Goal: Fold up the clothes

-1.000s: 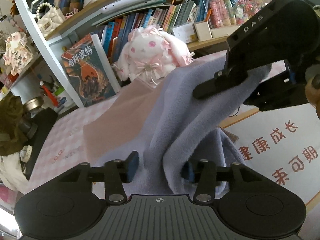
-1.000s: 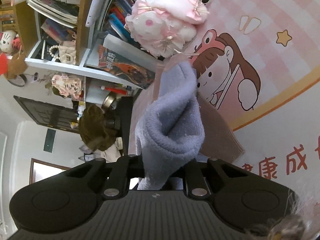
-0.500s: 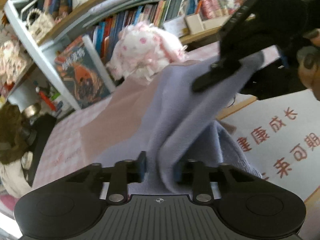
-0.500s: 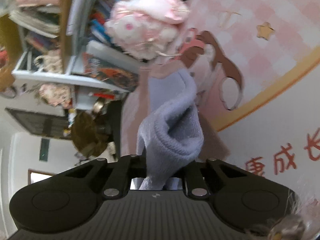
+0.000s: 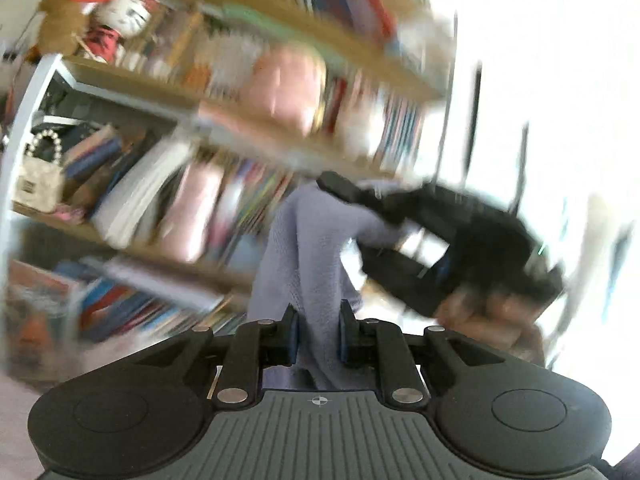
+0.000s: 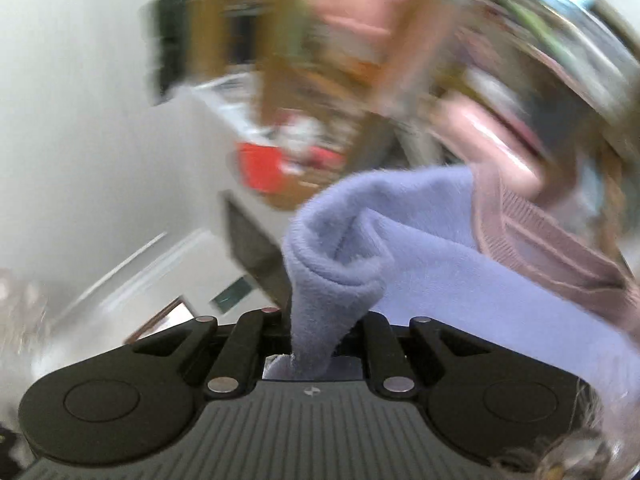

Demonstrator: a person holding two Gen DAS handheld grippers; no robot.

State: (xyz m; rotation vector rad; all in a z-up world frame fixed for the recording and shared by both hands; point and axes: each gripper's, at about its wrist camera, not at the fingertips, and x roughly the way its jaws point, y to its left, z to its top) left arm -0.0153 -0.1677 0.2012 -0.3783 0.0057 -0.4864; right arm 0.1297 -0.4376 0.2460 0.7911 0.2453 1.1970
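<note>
A lavender fleece garment with a pink ribbed edge hangs in the air between both grippers. My left gripper is shut on a fold of it. My right gripper is shut on another bunched fold. In the left wrist view the right gripper shows up and to the right, its fingers clamped on the cloth's top edge, with a hand behind it. Both views are blurred by motion.
A bookshelf full of books and plush toys fills the left wrist view's background. A bright window is at the right. The right wrist view shows a white wall and blurred shelves.
My left gripper has shut on the lavender cloth. Both grippers have swung upward with the garment; the table has dropped out of view and the shelves now fill the background.
</note>
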